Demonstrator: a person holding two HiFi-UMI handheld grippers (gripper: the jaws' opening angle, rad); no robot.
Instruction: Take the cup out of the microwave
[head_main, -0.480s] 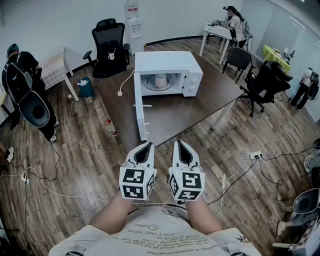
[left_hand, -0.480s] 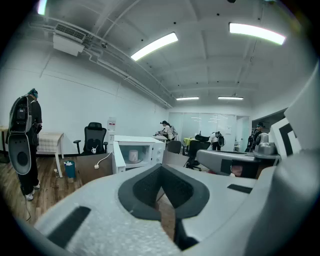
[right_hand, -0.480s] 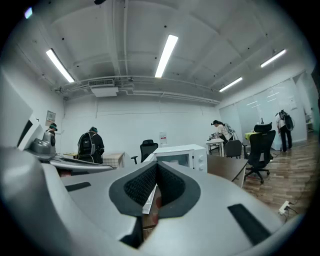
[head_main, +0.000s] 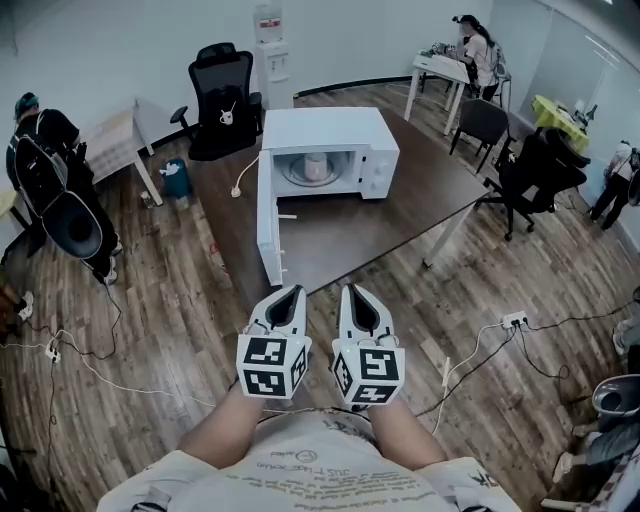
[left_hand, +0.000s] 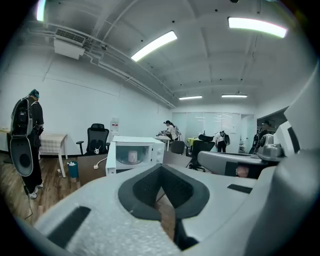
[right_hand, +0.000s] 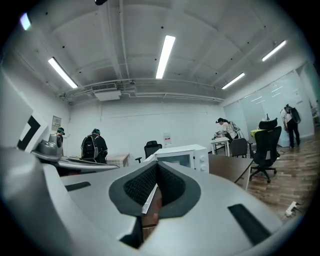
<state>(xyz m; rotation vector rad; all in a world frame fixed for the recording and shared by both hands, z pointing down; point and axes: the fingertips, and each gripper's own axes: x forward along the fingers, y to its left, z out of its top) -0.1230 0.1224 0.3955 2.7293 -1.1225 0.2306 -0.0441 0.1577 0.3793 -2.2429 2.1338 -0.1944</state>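
Jaws on the left gripper (head_main: 291, 293) are pressed together with nothing between them. Those of the right gripper (head_main: 354, 291), just beside it, are likewise closed and empty. Both are held out side by side close to the person, above the wooden floor (head_main: 180, 320). Farther off is the near edge of a dark table (head_main: 400, 215). On the table stands a white microwave (head_main: 322, 128), its door (head_main: 268, 228) swung open toward the near left. The pale cup (head_main: 315, 167) stands inside the microwave, well apart from both grippers.
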